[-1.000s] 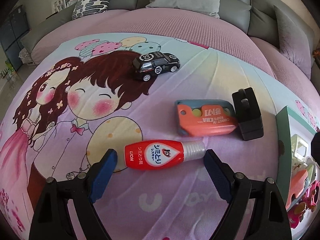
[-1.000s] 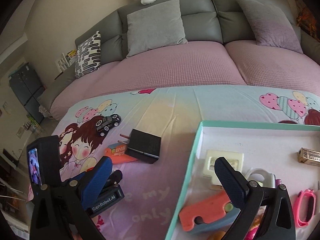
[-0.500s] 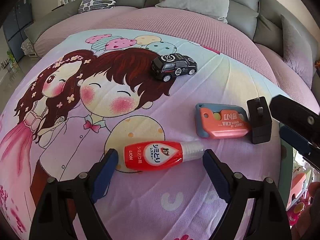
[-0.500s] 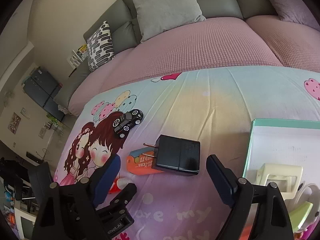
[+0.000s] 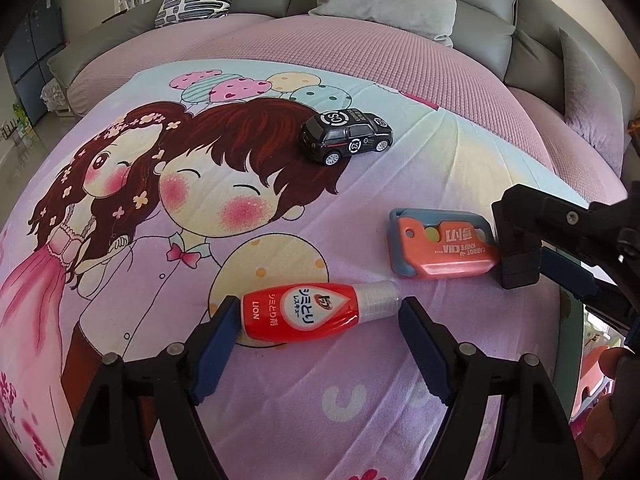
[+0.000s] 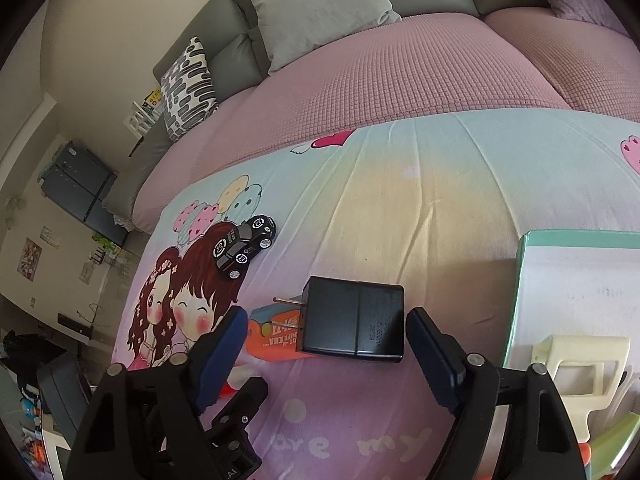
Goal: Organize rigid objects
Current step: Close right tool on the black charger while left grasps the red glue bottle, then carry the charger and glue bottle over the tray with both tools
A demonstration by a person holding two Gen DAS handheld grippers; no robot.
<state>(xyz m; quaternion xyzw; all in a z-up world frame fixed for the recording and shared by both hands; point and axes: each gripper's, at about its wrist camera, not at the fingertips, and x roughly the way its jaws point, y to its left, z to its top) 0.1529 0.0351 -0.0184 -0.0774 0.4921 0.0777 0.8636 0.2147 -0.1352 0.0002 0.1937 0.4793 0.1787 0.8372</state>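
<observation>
A red LION bottle [image 5: 308,312] with a clear cap lies on the cartoon blanket between the open fingers of my left gripper [image 5: 316,320]. An orange carrot knife case [image 5: 444,248] lies to its right, a black toy car [image 5: 346,136] farther back. In the right wrist view a black plug adapter [image 6: 354,324] lies on the blanket, resting partly on the orange case [image 6: 276,338]. My right gripper [image 6: 326,340] is open with its fingers on either side of the adapter. It also shows in the left wrist view [image 5: 560,248], covering most of the adapter.
A teal-rimmed white tray [image 6: 520,280] at the right holds a cream plastic piece [image 6: 580,360] and other small items. The toy car [image 6: 244,246] sits on the girl print. A pink-covered sofa with grey cushions [image 6: 320,4] lies behind.
My right gripper moved left from over the tray and down to the adapter, now straddling it. My left gripper closed in on the red bottle, which now fills the gap between the fingers.
</observation>
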